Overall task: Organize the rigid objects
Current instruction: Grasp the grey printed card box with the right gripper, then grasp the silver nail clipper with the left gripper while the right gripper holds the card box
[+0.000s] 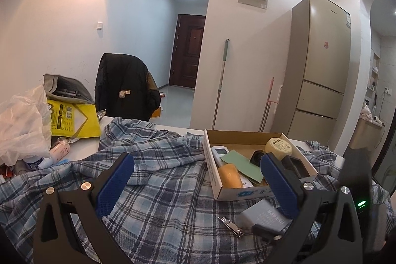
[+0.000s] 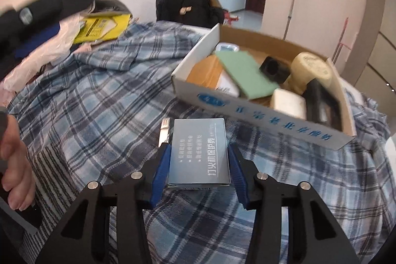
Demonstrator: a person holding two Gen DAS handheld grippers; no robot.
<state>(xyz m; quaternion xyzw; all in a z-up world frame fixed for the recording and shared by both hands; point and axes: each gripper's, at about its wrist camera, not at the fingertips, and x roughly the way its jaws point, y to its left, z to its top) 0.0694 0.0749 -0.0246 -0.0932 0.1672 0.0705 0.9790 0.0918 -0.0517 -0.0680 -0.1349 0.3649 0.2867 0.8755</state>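
The right claw [image 2: 199, 170] is clamped by its blue pads on the long sides of a grey box [image 2: 199, 155] lying on the plaid cloth [image 2: 86, 103] just beside the cardboard tray [image 2: 262, 113], presumably for lifting in, while the left claw [image 1: 198, 187] is held apart, empty.

We see a flat grey box [image 2: 200, 155] with white print lying between the right jaws, a metal nail clipper [image 2: 164, 132] just left, and the filled cardboard box [image 2: 250, 108] beyond them.
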